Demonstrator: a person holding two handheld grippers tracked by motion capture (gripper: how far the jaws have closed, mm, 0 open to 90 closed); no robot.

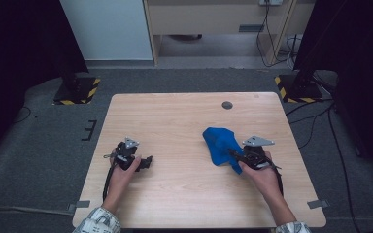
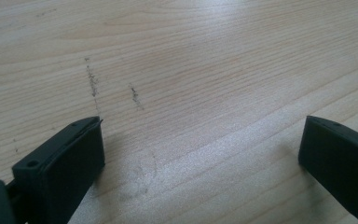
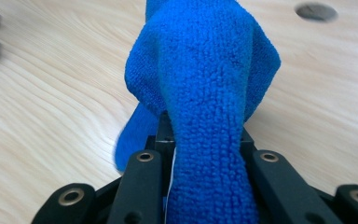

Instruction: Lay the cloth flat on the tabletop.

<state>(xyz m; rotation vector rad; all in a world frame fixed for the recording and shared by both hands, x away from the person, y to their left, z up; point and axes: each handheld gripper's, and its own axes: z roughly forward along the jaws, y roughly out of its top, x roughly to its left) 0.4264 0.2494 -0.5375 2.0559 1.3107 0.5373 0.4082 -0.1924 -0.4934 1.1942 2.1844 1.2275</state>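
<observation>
A blue terry cloth (image 1: 219, 144) lies bunched on the right half of the wooden table (image 1: 184, 121). My right gripper (image 1: 237, 156) is shut on the cloth's near edge, and the held part is raised a little off the wood. In the right gripper view the blue cloth (image 3: 205, 84) drapes forward from between the closed jaws, and the right gripper (image 3: 200, 154) pinches a thick fold of it. My left gripper (image 1: 148, 162) rests at the left side of the table. Its left fingertip (image 2: 70, 154) and its other fingertip stand wide apart over bare wood, with nothing between them.
A round grey cable hole (image 1: 227, 105) sits near the table's far edge. Faint dark scuff marks (image 2: 92, 81) streak the wood ahead of the left gripper. Black stands with yellow-striped bases (image 1: 76, 90) flank the table on the carpet.
</observation>
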